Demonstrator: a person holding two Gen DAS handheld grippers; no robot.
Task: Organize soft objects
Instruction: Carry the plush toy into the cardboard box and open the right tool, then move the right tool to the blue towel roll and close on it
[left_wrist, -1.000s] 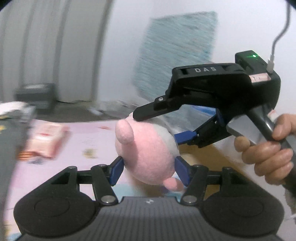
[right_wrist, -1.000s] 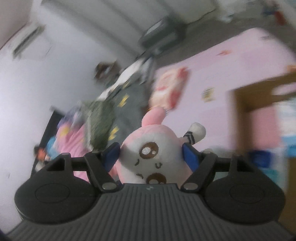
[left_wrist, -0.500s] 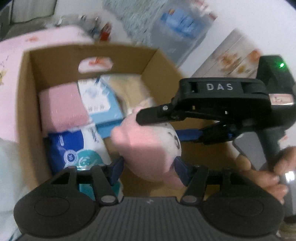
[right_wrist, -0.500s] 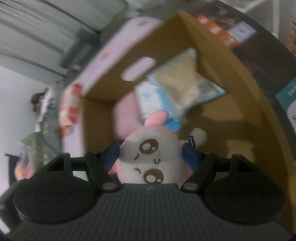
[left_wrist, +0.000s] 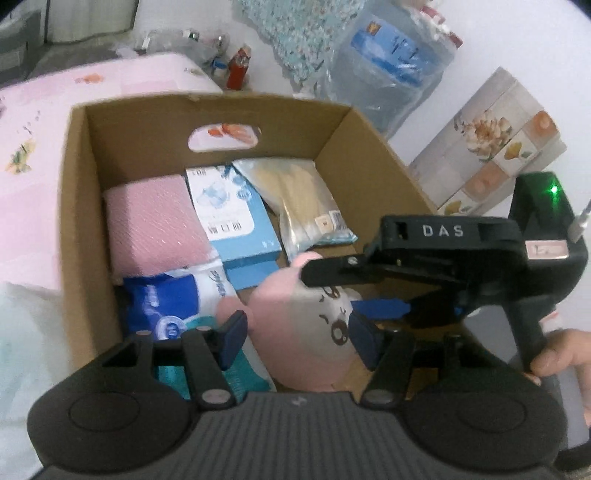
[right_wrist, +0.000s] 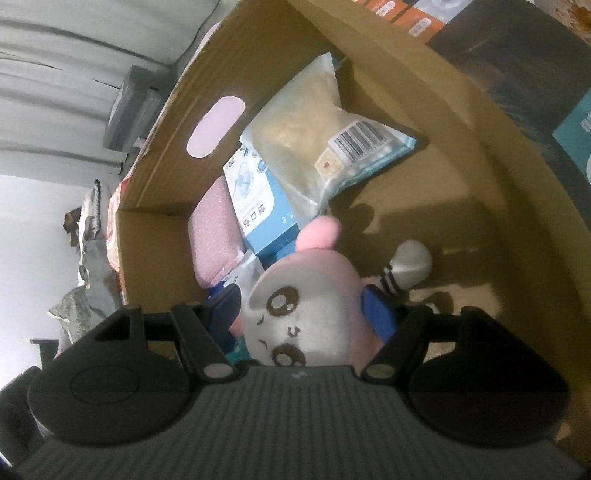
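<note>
A pink and white plush toy with a stitched face is held inside an open cardboard box. My left gripper has its blue pads around the plush, and they look slightly wider than before. My right gripper is shut on the same plush, its pads pressed on both sides. The right gripper's body crosses the left wrist view, held by a hand. The plush hangs low over the box's bare floor.
In the box lie a pink sponge-like pack, a blue-white packet, a clear bag of beige material and a blue tissue pack. A pink patterned sheet lies left of the box. Bagged goods and a floral box stand behind.
Both grippers carried the plush from above the pink sheet over and down into the cardboard box. The left pads now sit a little wider on the plush.
</note>
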